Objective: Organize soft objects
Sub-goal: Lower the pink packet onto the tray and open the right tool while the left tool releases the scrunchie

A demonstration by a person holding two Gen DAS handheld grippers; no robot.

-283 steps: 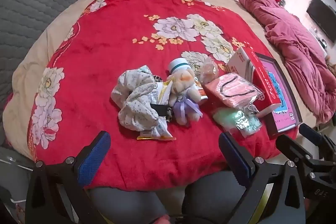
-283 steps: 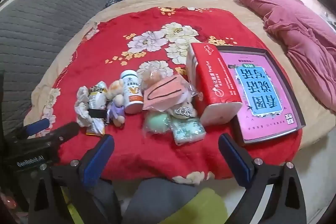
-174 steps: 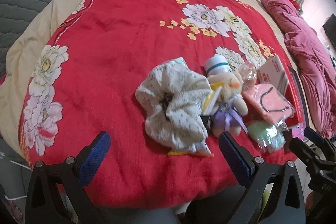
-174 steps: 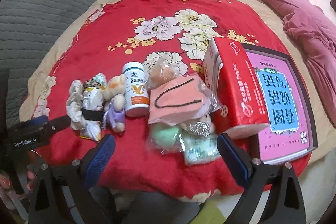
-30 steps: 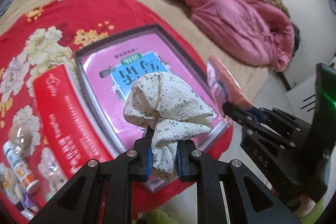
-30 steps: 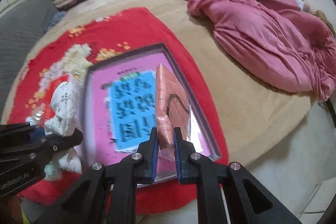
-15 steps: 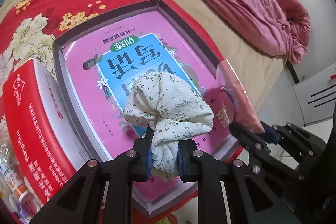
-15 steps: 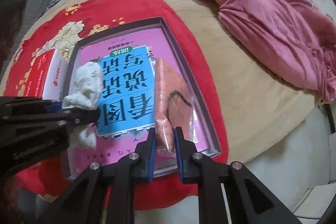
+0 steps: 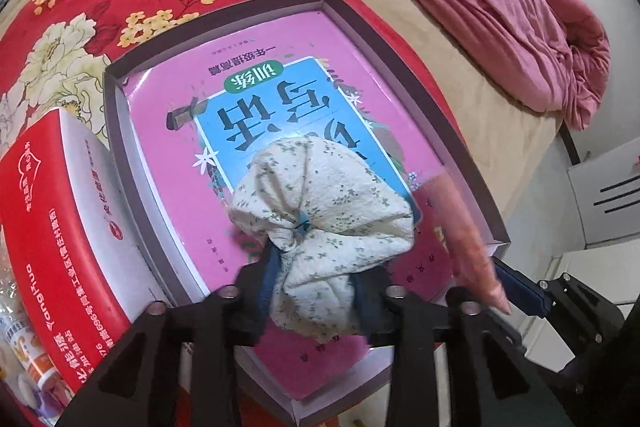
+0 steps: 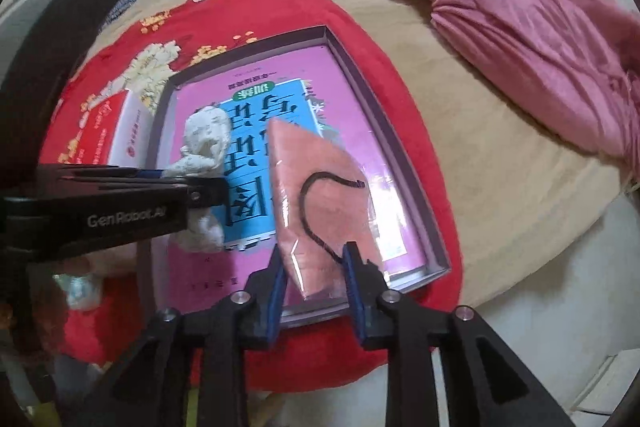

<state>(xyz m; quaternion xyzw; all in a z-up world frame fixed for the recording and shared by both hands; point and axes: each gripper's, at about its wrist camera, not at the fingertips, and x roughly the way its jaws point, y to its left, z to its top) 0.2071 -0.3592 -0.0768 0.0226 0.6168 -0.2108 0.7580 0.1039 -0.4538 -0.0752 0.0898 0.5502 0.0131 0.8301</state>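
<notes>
A shallow grey box (image 9: 224, 15) with a pink book in it lies on the red floral blanket. My left gripper (image 9: 316, 291) hangs over its near half. Its jaws are opening, and the white floral cloth bundle (image 9: 320, 219) still fills the gap between them, puffed out and resting on the book. In the right wrist view the cloth (image 10: 204, 143) droops beside the left gripper (image 10: 200, 187). My right gripper (image 10: 314, 267) is over the box's (image 10: 400, 147) near right corner. Its jaws are opening too, and the pink bagged packet (image 10: 320, 195) leans loose between them. The packet (image 9: 468, 227) also shows in the left wrist view.
A red tissue pack (image 9: 52, 227) lies just left of the box, with a small bottle (image 9: 28, 359) beyond it at the frame's edge. A crumpled pink duvet (image 10: 540, 27) covers the far right of the bed. The bed's edge and a white cabinet (image 9: 608, 195) are on the right.
Both grippers have sunk closer to the box. Their jaws, tight on the cloth and the packet before, have spread apart. The cloth has puffed out and the packet has tipped over.
</notes>
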